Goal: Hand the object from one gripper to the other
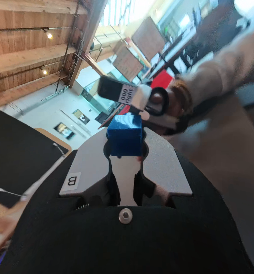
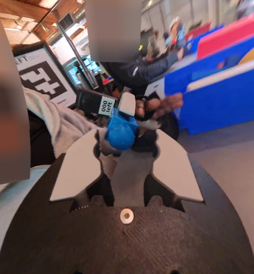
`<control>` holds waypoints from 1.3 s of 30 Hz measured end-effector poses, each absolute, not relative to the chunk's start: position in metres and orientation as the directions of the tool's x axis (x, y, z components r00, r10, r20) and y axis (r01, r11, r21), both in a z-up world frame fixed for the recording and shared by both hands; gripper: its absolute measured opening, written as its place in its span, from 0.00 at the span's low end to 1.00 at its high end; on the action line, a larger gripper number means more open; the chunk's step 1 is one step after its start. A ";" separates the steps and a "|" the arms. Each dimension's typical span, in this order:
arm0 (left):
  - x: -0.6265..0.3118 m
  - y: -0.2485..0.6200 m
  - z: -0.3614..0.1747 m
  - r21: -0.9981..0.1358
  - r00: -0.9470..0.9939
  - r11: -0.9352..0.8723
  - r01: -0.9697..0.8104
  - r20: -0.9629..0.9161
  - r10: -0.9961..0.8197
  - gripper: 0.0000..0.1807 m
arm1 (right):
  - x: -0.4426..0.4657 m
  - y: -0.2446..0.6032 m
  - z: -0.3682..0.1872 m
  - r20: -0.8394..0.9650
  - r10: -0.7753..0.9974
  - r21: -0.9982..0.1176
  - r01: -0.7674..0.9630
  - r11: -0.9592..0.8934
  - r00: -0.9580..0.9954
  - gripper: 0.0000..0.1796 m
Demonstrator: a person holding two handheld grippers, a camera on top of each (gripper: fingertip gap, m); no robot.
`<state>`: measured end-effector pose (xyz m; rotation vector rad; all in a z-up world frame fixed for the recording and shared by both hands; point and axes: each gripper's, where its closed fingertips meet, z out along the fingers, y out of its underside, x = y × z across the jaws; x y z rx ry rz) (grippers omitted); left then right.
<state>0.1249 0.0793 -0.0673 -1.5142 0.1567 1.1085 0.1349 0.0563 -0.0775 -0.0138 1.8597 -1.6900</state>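
Mid-handover: left gripper [image 1: 125,142] clamped on blue object [image 1: 125,135], right gripper [image 2: 127,142] spread wide just beside it, needs closing on rounded end.

The blue object [image 1: 125,138] is glossy plastic, a boxy block in the left wrist view with a rounded, ball-like end [image 2: 121,137] in the right wrist view. It sits clamped between the left gripper's [image 1: 125,133] grey fingers [image 1: 92,160], held off any surface, its rounded end facing away from that gripper.

A timber-beam ceiling [image 1: 26,51] with spotlights [image 1: 49,35], white walls [image 1: 49,112], and blue-draped tables [image 2: 221,100].
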 end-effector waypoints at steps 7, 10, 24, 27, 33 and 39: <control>0.141 0.070 -0.050 -0.963 0.932 0.168 -0.213 -0.149 0.331 0.21 | 0.137 0.065 -0.038 0.579 0.012 -0.777 -0.555 -0.297 -0.816 0.56; 0.148 0.080 -0.065 -0.989 0.983 0.147 -0.022 0.006 0.183 0.21 | 0.148 0.062 -0.049 0.837 0.111 -0.508 -0.837 -0.203 -0.535 0.50; 0.138 0.074 -0.047 -0.944 0.965 0.325 -0.054 0.034 0.261 0.41 | 0.148 0.060 -0.051 0.894 0.145 -0.412 -0.905 -0.104 -0.424 0.20; 0.128 0.058 -0.032 -0.910 0.912 0.362 -0.202 -0.040 0.408 0.50 | 0.127 0.078 -0.014 0.793 0.263 -0.534 -0.835 -0.136 -0.550 0.20; 0.119 0.053 -0.031 -0.905 0.857 0.317 -0.284 -0.091 0.507 0.53 | 0.043 0.153 0.086 0.552 0.535 -0.733 -0.678 -0.054 -0.640 0.20; 0.118 0.070 -0.053 -0.939 0.841 0.147 -0.310 -0.198 0.504 0.53 | -0.061 0.253 0.121 0.368 0.664 -0.923 -0.341 0.176 -0.651 0.20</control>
